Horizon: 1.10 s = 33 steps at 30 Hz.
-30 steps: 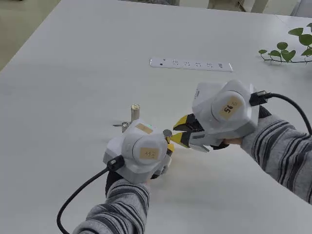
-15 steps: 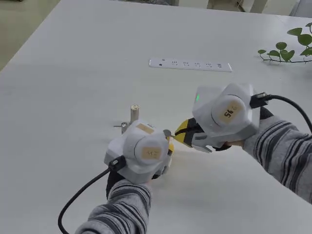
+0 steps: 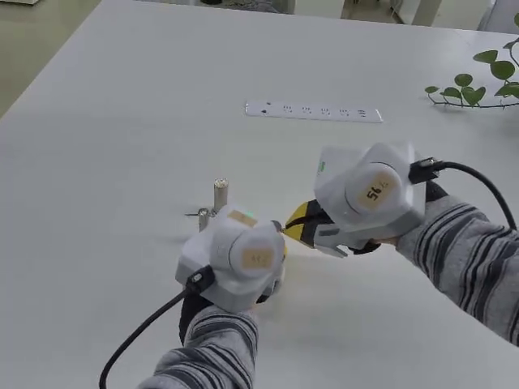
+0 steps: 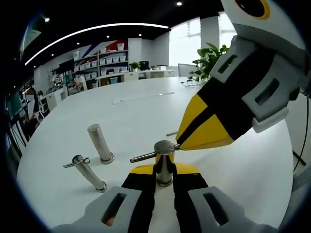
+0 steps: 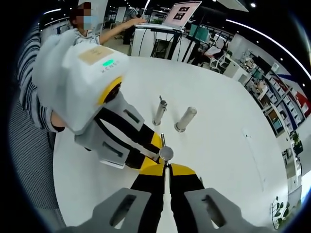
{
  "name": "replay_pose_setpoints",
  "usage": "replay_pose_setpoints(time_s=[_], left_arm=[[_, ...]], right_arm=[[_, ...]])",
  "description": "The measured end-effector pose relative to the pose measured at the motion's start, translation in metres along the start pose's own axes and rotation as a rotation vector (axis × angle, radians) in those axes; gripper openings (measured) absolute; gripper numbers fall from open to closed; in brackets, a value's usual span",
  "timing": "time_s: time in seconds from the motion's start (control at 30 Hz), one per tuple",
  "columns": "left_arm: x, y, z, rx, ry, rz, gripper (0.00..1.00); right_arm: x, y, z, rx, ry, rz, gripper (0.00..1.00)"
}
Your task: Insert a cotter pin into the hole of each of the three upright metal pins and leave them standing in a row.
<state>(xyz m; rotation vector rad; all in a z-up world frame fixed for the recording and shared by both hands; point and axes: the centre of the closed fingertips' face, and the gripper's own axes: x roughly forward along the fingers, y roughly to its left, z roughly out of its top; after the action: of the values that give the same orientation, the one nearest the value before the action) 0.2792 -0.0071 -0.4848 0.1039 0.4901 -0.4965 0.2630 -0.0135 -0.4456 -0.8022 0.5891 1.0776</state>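
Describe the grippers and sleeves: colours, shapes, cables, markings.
Both the left gripper and the right gripper have rounded white housings, black jaws with yellow tips, and a round tan sticker with handwritten digits too blurred to read. A black cable trails from each. The sleeves are grey with dark stripes.

The white desk (image 4: 58, 145) carries a long white power strip (image 4: 143, 97), lying flat well ahead of the left gripper (image 4: 164, 171) and slightly to its left. A leafy green plant (image 4: 208, 56) stands farther off, ahead and to the right. Past the desk's far edge, shelves (image 4: 99, 65) hold rows of storage boxes, with a curved strip light on the dark ceiling above them.
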Motion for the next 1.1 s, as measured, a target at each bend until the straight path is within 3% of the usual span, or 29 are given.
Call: replay_pose_setpoints(time_s=[0.07,0.1,0.17,0.23,0.27,0.5,0.87,0.97,1.0,1.1], left_arm=[[0.000,0.000,0.000,0.001,-0.005,0.002,0.09],[0.000,0.000,0.001,0.030,-0.004,0.002,0.09],[0.000,0.000,0.001,0.012,-0.005,0.004,0.09],[0.000,0.000,0.001,0.010,-0.007,0.008,0.09],[0.000,0.001,0.001,0.013,-0.005,0.012,0.09],[0.003,0.006,0.005,0.012,-0.010,0.034,0.09],[0.014,0.012,0.016,-0.004,-0.033,0.059,0.09],[0.017,0.014,0.011,-0.007,-0.004,0.077,0.09],[0.018,0.014,0.014,-0.014,-0.031,0.081,0.09],[0.016,0.015,0.011,-0.027,-0.027,0.091,0.09]], right_arm=[[-0.001,-0.003,0.001,0.033,-0.015,-0.019,0.00],[-0.003,-0.005,0.000,0.043,-0.018,-0.032,0.00],[-0.006,-0.013,-0.001,0.076,-0.036,-0.082,0.00],[-0.007,-0.015,-0.006,0.095,-0.028,-0.093,0.00],[-0.009,-0.019,-0.010,0.142,-0.028,-0.121,0.00],[-0.018,-0.025,-0.026,0.242,-0.033,-0.164,0.01],[-0.025,-0.020,-0.047,0.339,-0.016,-0.169,0.01],[-0.024,-0.019,-0.049,0.354,-0.014,-0.169,0.02],[-0.024,-0.019,-0.049,0.357,-0.013,-0.170,0.02],[-0.024,-0.019,-0.050,0.371,-0.014,-0.171,0.02]])
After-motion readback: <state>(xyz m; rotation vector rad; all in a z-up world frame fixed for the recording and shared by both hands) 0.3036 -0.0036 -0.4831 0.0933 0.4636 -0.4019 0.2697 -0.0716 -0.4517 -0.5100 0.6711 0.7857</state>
